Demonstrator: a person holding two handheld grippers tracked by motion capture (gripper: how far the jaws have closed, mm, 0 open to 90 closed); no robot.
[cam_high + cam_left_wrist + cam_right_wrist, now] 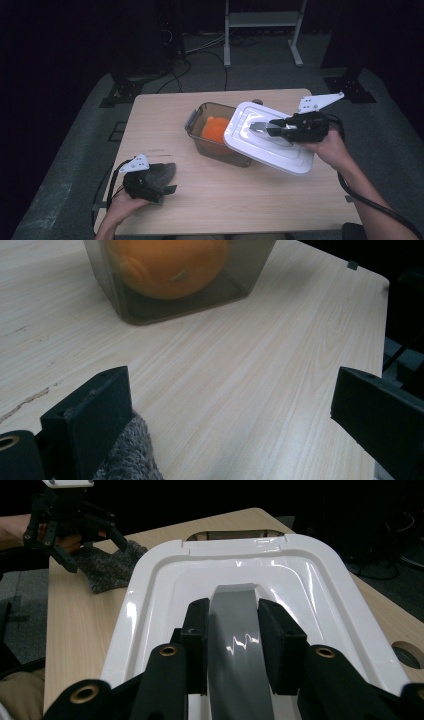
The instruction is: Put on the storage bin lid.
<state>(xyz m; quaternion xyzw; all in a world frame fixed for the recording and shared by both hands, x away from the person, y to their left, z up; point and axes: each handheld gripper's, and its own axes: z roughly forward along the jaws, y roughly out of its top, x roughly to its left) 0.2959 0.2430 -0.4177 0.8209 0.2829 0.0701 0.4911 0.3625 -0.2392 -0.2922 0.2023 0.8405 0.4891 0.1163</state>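
The right gripper point(261, 128) has its jaws clamped on the grey handle point(235, 630) that runs up the middle of the white lid point(280, 150). In the right gripper view a black jaw presses each side of that handle, and the lid spreads out past them, glossy, with a raised rim all round. From the high view the lid hangs tilted, its left edge over the right-hand rim of the tub point(200, 142) and its lower right corner out over bare table point(240, 205). The tub is smoky and see-through, still largely uncovered on its left side, and an orange thing point(216, 129) sits inside against the bottom.

The left gripper point(167, 190) rests near the table's front left corner, well apart from the tub. Its jaws stand wide apart with nothing but tabletop between them. A grey cloth point(162, 174) lies just behind it; in the left gripper view the cloth point(127, 455) shows touching the inner face of the left-hand jaw.

Between the tub and the left gripper there is a broad strip of open wood. The front half of the table, below the lid, is bare too. The tub stands toward the back, a little right of centre, with the far edge close behind it. The lid's outer corner reaches toward the table's right edge.
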